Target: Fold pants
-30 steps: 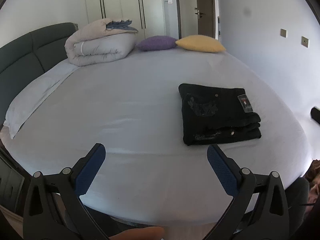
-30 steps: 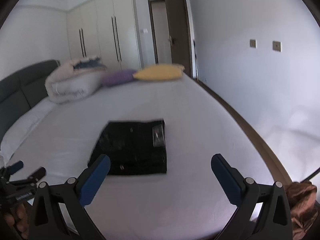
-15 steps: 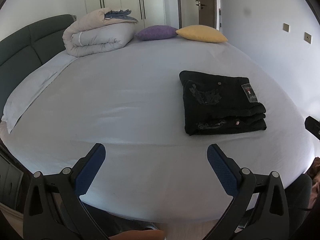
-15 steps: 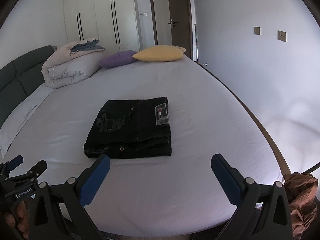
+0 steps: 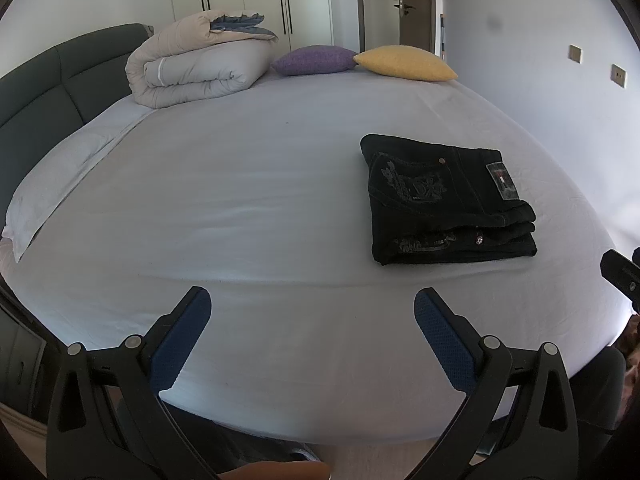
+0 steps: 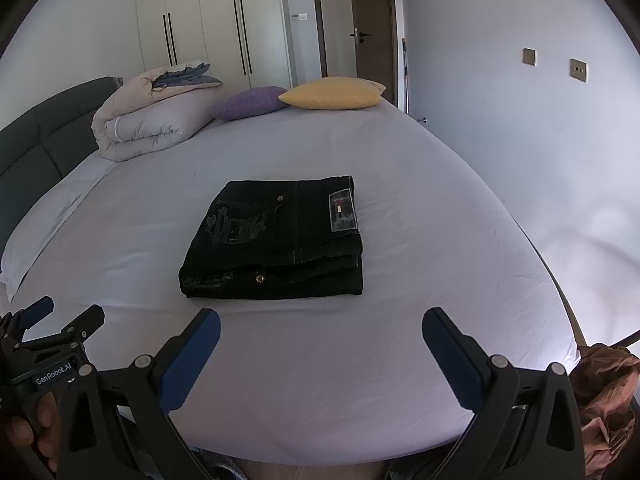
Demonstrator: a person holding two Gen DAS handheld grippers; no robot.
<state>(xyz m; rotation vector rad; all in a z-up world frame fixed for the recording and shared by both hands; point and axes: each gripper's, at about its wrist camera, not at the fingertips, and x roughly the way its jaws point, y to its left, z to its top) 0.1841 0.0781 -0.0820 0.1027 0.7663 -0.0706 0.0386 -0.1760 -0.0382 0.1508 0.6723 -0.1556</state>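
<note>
Over the last second both cameras have steadied and tipped a little downward, so the black jeans now read sharp where the right wrist view was blurred before; the garment itself has not shifted and lies as a compact rectangular stack on the bed, its back pocket embroidery and a small label on top and the layered folds facing the camera. In the right wrist view it sits at the centre of the frame, in the left wrist view at centre right. From that I judge the folding done, or nearly so, with both tools drawn back from the cloth. The left hand-held gripper hangs over bare sheet at the bottom of its frame, jaws spread wide and empty; the right hand-held gripper is likewise wide and empty, just short of the stack's near edge. Nothing lies between either tool and the jeans. Further off, at the upper left, a rolled duvet rests against the dark headboard, with a purple cushion and a yellow cushion beside it, well apart from the work. Some brown fabric shows at the lower right edge of the right wrist view, off the bed.
</note>
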